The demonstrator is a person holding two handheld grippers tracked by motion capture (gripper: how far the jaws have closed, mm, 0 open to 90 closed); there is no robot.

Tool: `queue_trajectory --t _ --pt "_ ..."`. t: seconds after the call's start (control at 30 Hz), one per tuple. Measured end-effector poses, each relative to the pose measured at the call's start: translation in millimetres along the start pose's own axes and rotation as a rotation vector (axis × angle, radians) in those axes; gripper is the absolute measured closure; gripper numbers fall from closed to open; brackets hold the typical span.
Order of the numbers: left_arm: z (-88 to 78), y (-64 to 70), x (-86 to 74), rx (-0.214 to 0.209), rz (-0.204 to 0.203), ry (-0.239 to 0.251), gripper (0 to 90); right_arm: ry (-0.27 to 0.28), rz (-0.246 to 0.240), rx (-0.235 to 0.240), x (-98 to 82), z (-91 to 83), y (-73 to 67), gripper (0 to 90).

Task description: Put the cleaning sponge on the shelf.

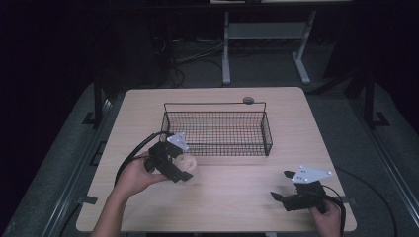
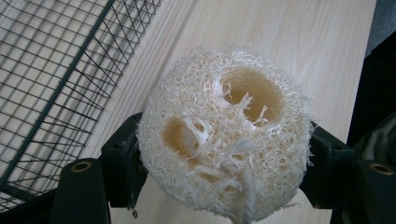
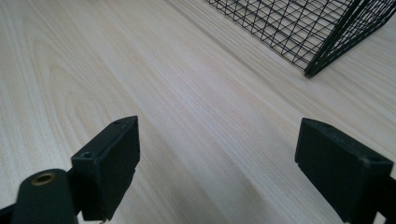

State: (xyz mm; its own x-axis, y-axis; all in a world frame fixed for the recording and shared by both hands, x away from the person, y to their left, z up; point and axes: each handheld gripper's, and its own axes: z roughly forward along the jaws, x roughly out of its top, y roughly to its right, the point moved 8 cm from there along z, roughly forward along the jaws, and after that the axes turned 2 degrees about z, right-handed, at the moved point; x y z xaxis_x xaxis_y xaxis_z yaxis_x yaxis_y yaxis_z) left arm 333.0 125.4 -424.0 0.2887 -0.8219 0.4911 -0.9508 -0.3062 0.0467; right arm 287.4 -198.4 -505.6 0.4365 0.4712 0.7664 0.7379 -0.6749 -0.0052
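Setting: dim room; pale wooden table (image 1: 237, 192) at frame centre, dark floor around it.
Wire basket (image 1: 217, 129): black mesh, upper middle of the table, holding nothing that can be seen.
Loofah (image 2: 224, 135): cream, fibrous, round, with two hollow channels; held just beside the basket's near left corner, lower left of centre in the high view.
Left gripper (image 1: 175, 165): jaws clamped on the loofah's opposite flanks.
Right gripper (image 1: 284, 186): lower right of the table, jaws spread wide over bare wood, grasping nothing.
Handling (judgement): probably very light, dry and springy; rough fibres should resist slipping; crushes under hard pressure.
Hold point (judgement): across the widest flanks, clear of the hollow channels.
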Motion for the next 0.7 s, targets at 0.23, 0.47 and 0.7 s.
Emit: queue_trajectory --t 0.23,0.47,0.7 --pt "-5.4 -3.9 8.4 -0.008 0.000 0.007 27.9 0.004 0.000 0.000 0.4 -0.1 0.2 13.5" --pt "-11.4 -9.6 16.0 -0.002 0.003 0.006 27.9 0.008 -0.003 0.002 1.4 0.5 -0.1 13.5" --pt "-17.4 -16.7 28.2 -0.002 0.006 0.009 27.9 0.005 -0.001 0.001 1.6 0.7 -0.2 13.5"
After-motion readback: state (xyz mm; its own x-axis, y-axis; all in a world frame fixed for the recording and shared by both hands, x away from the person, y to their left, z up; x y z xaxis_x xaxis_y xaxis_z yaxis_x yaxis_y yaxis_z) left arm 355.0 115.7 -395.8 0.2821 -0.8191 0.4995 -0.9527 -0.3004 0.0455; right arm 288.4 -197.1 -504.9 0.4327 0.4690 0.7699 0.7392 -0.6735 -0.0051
